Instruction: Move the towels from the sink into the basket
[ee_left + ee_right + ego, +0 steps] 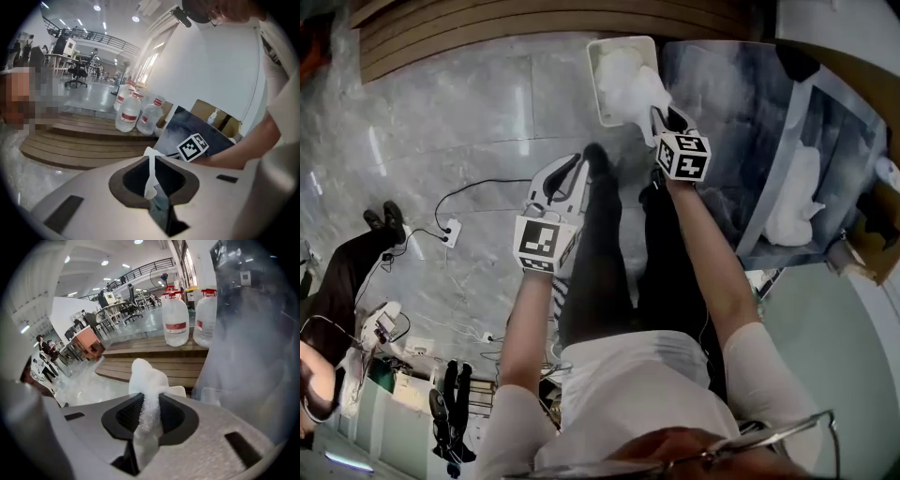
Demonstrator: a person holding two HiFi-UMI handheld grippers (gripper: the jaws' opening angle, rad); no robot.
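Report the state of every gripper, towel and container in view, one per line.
right gripper: shut on the held towel.
held towel: bunched, hanging at the basket.
left gripper: jaws together, no towel, only a thin white sliver in the seam.
basket: on the floor, white cloth already inside.
sink: one sink towel lying in it.
water bottles: upright, capped.

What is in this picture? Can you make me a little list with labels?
right gripper: shut on a fluffy white towel, held at the basket
basket: white, on the floor
sink: second towel lying inside
left gripper: jaws nearly together, thin white sliver showing between them
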